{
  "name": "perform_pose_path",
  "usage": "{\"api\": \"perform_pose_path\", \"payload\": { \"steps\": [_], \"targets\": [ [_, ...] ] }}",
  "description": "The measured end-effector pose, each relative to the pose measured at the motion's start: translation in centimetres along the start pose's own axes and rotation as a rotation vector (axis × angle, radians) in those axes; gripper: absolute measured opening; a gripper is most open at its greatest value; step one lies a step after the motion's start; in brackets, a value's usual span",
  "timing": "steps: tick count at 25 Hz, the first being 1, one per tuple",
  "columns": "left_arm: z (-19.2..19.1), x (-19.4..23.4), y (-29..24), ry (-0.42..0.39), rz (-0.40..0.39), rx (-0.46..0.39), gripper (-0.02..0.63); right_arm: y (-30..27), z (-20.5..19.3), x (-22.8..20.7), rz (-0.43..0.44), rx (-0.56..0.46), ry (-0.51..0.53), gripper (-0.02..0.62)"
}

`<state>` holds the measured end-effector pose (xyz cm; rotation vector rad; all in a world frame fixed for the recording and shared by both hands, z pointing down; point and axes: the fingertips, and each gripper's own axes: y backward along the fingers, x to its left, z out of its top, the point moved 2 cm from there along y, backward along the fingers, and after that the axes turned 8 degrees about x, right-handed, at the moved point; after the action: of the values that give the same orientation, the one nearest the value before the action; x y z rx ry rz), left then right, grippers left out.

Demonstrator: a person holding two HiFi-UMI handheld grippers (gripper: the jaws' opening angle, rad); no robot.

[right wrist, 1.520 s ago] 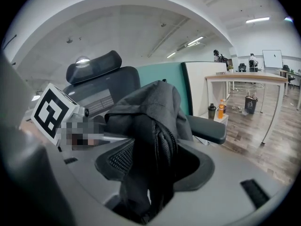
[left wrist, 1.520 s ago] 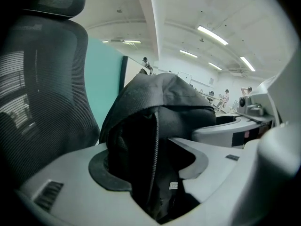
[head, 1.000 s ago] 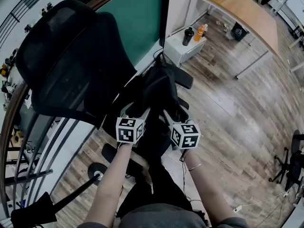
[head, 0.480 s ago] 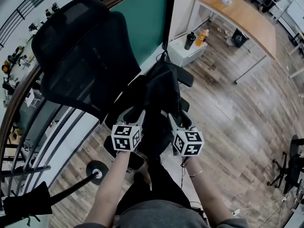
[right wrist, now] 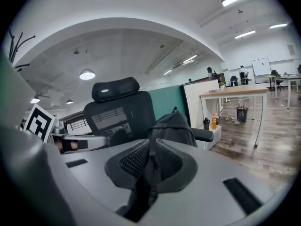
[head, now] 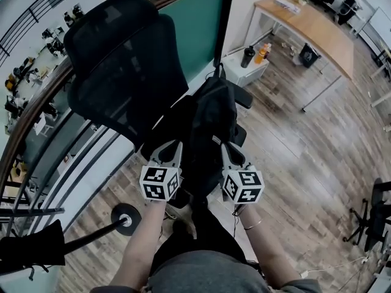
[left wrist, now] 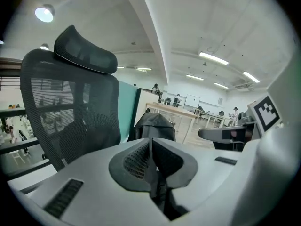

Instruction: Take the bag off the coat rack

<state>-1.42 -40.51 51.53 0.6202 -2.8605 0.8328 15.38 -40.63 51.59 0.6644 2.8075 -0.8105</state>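
Left gripper (head: 166, 155) and right gripper (head: 231, 157), jaws just closing, are each pinching a bag strap (right wrist: 146, 187); the upright bag (head: 211, 118) is hanging just beyond, centred between them.

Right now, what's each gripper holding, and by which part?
The left gripper and the right gripper, whose jaws have just closed, each pinch a dark strap of the black backpack.
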Motion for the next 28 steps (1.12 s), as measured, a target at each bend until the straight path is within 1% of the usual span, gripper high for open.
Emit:
{"api": "perform_pose_path", "payload": {
  "steps": [4,8,16,20,28],
  "targets": [
    [-0.3,0.0,2.3,-0.016,0.013,-0.016,0.031,1.4,0.1,1.7,0.007,-0.017,0.016,0.027],
    [-0.5,0.3,4.4,-0.009,0.031,-0.029,0.029,2.5,0.1,3.1,0.019,-0.028,0.034,0.006],
    [-1.0,0.6,8.2,-0.031,0.062,-0.053,0.029,4.9,0.0,5.8,0.063,-0.055,0.070,0.003],
    [-1.4,0.9,10.0,-0.027,0.069,-0.065,0.029,6.2,-0.4,6.4,0.065,-0.065,0.062,0.002],
    [-2.2,1.2,12.3,-0.032,0.087,-0.068,0.029,7.8,-1.6,7.1,0.048,-0.041,0.049,0.002]
  ]
}}
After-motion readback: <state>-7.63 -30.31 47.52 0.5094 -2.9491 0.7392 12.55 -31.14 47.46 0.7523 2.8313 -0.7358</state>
